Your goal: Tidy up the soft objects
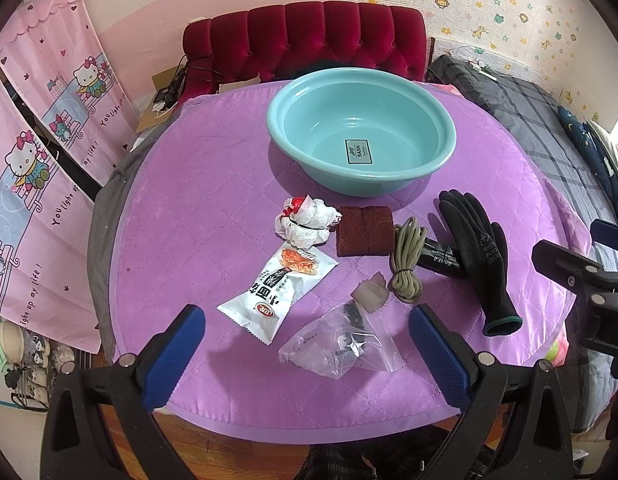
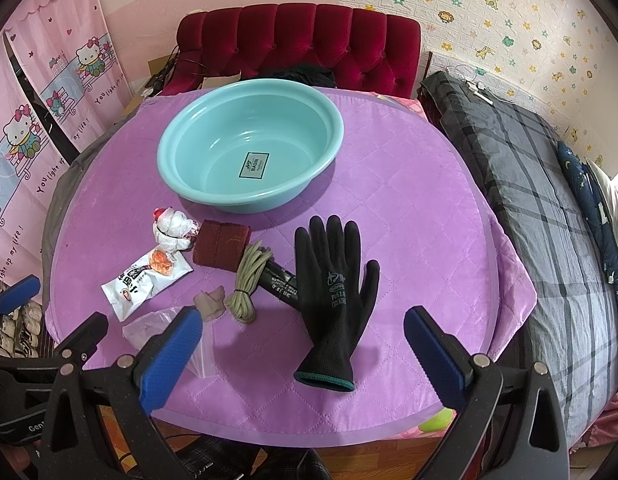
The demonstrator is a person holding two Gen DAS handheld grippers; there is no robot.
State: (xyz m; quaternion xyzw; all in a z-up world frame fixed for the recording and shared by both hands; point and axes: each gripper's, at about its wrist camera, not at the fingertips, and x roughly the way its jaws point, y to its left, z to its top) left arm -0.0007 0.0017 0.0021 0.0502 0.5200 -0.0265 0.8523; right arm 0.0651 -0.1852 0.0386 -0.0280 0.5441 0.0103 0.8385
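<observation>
Left gripper (image 1: 307,330) hangs wide open over the near edge of the desk, nothing between its blue pads. From the left wrist view, a crumpled clear plastic zip bag (image 1: 339,344) lies right between the spread fingers, with a white printed snack packet (image 1: 277,294) just ahead to the left. Both look light and slippery, so a pinch on a bunched fold should hold better than a flat face. Beyond them sit a knotted white plastic bag (image 1: 307,222), a dark red folded cloth (image 1: 365,230) and a coiled tan cord (image 1: 405,264). The round teal plastic basin (image 1: 361,136) stands empty at the back of the purple quilted cover (image 1: 189,208).

Over to the right wrist view: right gripper (image 2: 301,344) is equally wide open and empty. The black knit work glove (image 2: 335,296) lies flat, cuff toward the camera, between the fingers. It is limp and grippy, and I'd take it at the cuff or palm.
</observation>
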